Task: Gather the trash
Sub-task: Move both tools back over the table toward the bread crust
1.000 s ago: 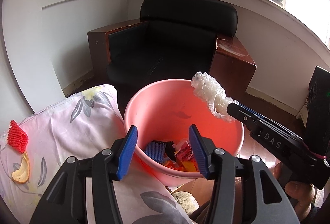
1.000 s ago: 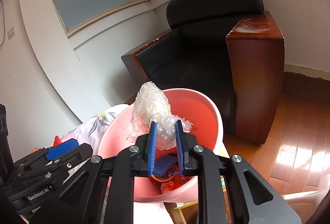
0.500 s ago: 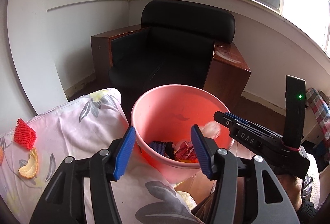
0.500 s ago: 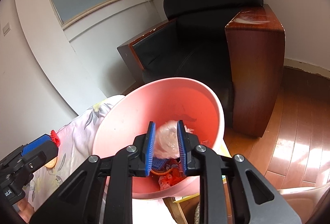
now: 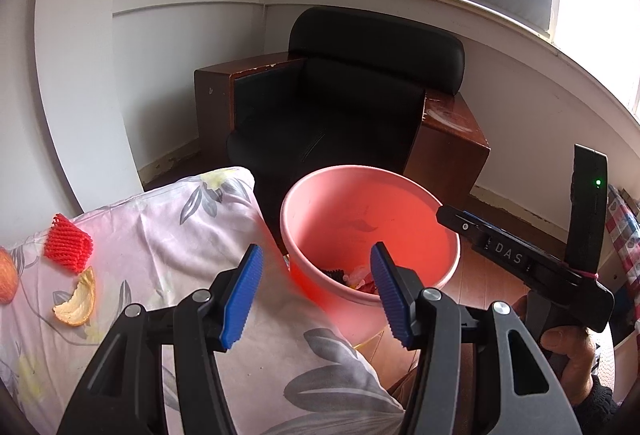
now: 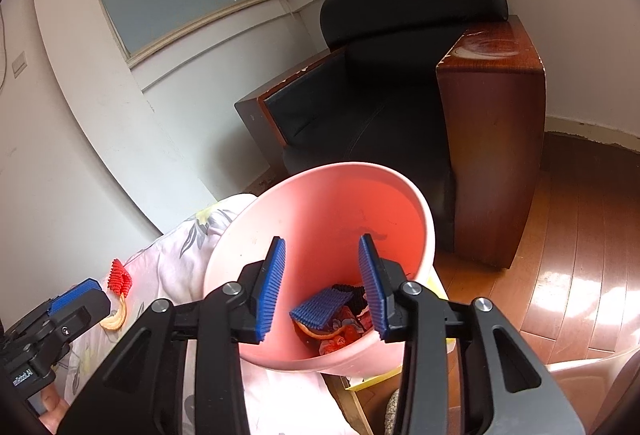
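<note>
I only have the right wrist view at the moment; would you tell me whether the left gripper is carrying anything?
Observer: No. The left gripper is open with nothing between its jaws, over the edge of the flowered cloth.
Operator: Thank you. Besides the red net and the peel, is anything else lying on that cloth?
Observer: Yes, an orange-red round thing lies just left of the peel, cut off by the frame edge, so I cannot tell what it is.

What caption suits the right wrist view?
Empty right hand-held gripper, jaws opening, above the pink bin of trash.
</note>
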`<state>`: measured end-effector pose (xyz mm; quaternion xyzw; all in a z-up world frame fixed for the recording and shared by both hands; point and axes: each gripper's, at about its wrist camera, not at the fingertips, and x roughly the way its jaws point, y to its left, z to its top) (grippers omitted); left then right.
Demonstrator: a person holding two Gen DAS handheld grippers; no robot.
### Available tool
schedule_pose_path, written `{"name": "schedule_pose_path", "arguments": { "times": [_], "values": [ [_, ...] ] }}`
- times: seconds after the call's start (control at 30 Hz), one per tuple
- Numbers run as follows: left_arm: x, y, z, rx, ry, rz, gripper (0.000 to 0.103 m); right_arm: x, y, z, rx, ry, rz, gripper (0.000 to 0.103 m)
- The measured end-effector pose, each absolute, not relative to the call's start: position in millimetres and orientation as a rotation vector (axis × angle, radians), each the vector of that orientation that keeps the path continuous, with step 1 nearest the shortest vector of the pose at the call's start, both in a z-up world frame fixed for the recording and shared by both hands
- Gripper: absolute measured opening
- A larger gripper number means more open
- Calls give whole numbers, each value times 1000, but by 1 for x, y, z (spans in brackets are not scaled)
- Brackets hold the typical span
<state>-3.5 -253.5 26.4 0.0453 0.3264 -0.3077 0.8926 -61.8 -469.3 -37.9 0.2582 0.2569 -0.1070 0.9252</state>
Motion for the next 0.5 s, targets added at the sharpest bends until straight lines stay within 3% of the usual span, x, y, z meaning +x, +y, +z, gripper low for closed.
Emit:
{"name": "schedule_pose_path", "arguments": {
  "times": [0.5],
  "values": [
    [-14, -189, 26, 60, 661, -536, 55, -75, -406, -24, 471, 518, -103, 39]
  ]
}}
